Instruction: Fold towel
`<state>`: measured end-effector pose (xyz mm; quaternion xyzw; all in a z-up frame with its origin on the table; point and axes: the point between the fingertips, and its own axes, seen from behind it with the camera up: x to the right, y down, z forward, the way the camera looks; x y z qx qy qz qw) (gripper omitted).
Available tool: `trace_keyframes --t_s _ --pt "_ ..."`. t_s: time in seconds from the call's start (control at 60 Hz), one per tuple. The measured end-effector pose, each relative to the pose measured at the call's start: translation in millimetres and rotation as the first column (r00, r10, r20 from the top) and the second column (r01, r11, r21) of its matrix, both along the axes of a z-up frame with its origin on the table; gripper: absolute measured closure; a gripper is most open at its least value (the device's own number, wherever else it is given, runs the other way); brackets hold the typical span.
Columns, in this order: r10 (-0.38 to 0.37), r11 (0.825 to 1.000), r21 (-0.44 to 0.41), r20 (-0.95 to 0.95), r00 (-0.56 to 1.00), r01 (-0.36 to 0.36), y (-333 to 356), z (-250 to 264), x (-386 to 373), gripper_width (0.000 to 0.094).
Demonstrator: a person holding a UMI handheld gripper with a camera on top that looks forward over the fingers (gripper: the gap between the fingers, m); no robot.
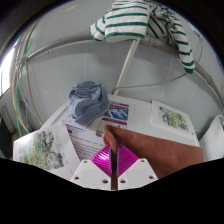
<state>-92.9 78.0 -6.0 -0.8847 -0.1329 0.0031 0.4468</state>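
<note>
A brown towel [150, 148] lies on the table just ahead of my fingers and spreads to the right. My gripper [113, 162] is shut on its near edge: the two magenta pads press together with a thin fold of the brown cloth between them. A crumpled blue-grey cloth [88, 100] sits further ahead and to the left, on top of printed sheets.
Printed sheets and booklets cover the table: one to the left [42, 148], one under the blue-grey cloth [100, 125], one to the right [172, 118]. A green-and-white striped garment [140, 22] hangs overhead from a white pole [125, 68].
</note>
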Motion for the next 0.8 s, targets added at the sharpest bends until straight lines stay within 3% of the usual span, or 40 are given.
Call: trace_keyframes --t_s 0.1,0.3,0.45,0.6,0.8 --pt "0.018 1.0 0.021 0.012 1.0 -0.018 0.5 1.5 1.9 0.0906" --pt "0.044 0.999 -0.016 -0.116 0.992 -0.046 -5.7 20.5 1.1 0.0925" --pt "-0.066 0.997 0.036 -0.194 0.979 0.074 -4.4 70.6 81.9 0.092" --pt "-0.22 0.969 0.073 -0.17 0.961 0.235 -9.8 90.4 194.2 0.0912" --pt "-0.367 0.93 -0.073 -0.108 0.924 0.36 -21.3 20.4 288.1 0.0907"
